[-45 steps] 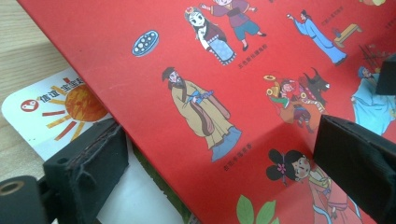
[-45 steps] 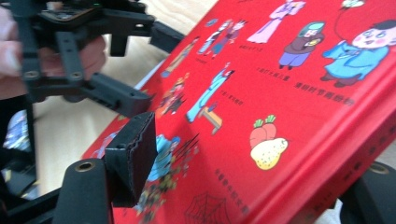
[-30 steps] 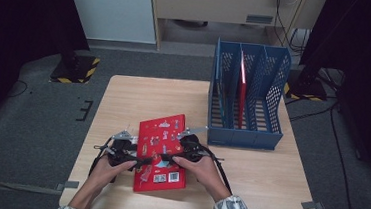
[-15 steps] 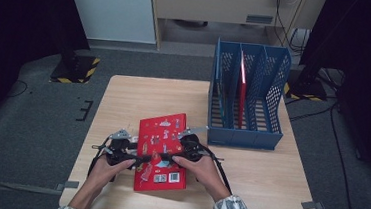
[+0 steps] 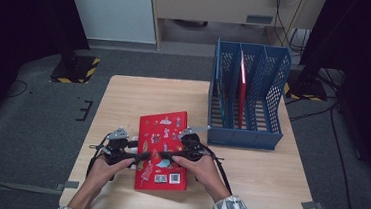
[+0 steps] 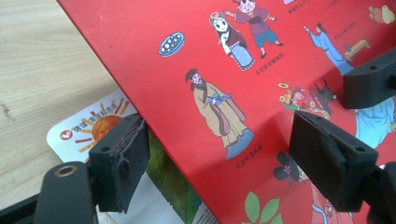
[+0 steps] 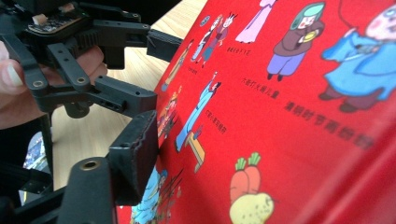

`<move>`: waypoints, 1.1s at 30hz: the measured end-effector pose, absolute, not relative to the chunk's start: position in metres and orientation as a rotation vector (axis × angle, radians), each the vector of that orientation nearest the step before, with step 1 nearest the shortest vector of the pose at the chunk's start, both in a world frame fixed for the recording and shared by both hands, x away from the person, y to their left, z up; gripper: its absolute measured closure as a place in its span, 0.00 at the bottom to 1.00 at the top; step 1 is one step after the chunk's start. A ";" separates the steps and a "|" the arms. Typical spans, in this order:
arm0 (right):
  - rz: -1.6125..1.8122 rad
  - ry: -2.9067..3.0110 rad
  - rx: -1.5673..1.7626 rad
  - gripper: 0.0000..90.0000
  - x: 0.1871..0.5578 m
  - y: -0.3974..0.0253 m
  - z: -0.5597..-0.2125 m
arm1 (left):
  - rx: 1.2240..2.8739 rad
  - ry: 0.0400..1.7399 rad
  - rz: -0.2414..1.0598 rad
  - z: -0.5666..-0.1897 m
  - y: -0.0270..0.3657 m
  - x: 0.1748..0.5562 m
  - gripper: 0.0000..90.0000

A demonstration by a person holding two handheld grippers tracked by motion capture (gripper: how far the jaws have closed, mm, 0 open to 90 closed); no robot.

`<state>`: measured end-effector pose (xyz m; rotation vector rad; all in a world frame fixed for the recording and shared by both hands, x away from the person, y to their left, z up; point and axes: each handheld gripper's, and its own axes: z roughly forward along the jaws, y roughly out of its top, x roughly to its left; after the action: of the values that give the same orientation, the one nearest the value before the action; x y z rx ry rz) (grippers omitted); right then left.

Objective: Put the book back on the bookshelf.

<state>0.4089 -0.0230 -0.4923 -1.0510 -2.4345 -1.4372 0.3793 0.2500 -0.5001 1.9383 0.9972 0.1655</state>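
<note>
The left gripper [image 5: 139,157] stands with its jaws wide apart, one pad over the red cover and the other at the book's left edge, above a second printed sheet [image 6: 100,128] that pokes out from beneath; nothing is clamped between them. The right gripper [image 5: 165,156] reaches in from the opposite side, its tips meeting the left one's over the middle of the cover; one of its jaws lies against the red surface, the other cannot be made out, so I cannot tell whether it grips. Both are held by a person's hands [image 5: 203,170] coming in from the near edge. The red picture book [image 5: 162,150] lies flat on the wooden table [image 5: 129,95], near its front edge, cover up. Beyond it to the right stands a blue file rack [image 5: 247,97], just apart from the book's far corner, with a red book [image 5: 242,89] upright in one of its middle slots.
</note>
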 end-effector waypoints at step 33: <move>-1.599 -2.323 -0.972 0.81 0.403 -0.023 -0.460 | 1.864 0.907 0.139 -0.497 0.251 0.376 0.07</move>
<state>0.4028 -0.0234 -0.4602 -0.9717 -2.3233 -1.5987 0.3761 0.2505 -0.4966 1.8643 0.9068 0.1395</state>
